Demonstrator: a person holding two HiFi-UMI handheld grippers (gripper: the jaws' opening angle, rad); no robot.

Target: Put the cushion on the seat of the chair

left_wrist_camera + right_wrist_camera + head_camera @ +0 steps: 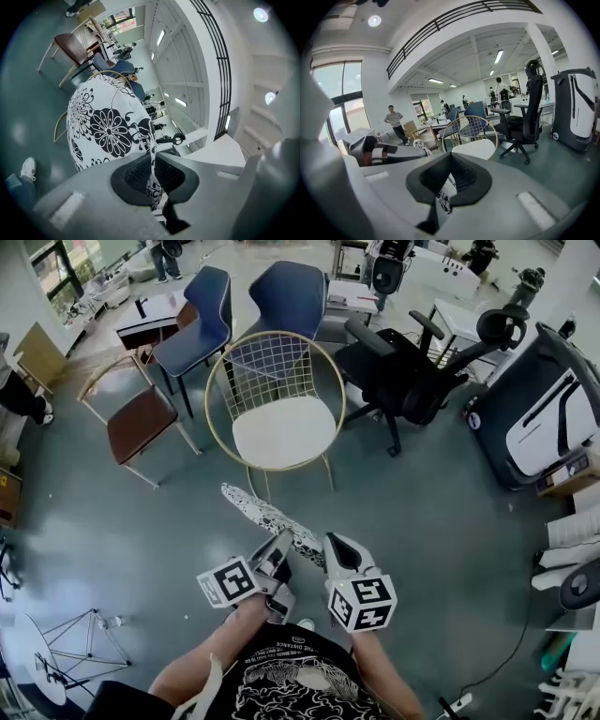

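Left gripper (pixel 279 549) and right gripper (pixel 335 549) each pinch the cushion (pixel 265 512); I'd carry it level past the seat (pixel 281 432) front edge.

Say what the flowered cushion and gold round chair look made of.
Black and white flowered cushion: matt printed cloth, folding thin where pinched. Gold round chair: likely metal wire, gold finish, open grid back; white seat smooth, padding or plastic, unclear.

On the grey-green floor (pixel 422 521) stand a gold wire chair (pixel 281 432), a brown-seated chair (pixel 141 423) left of it, two blue chairs (pixel 202 320) behind and a black office chair (pixel 403 381) to the right.
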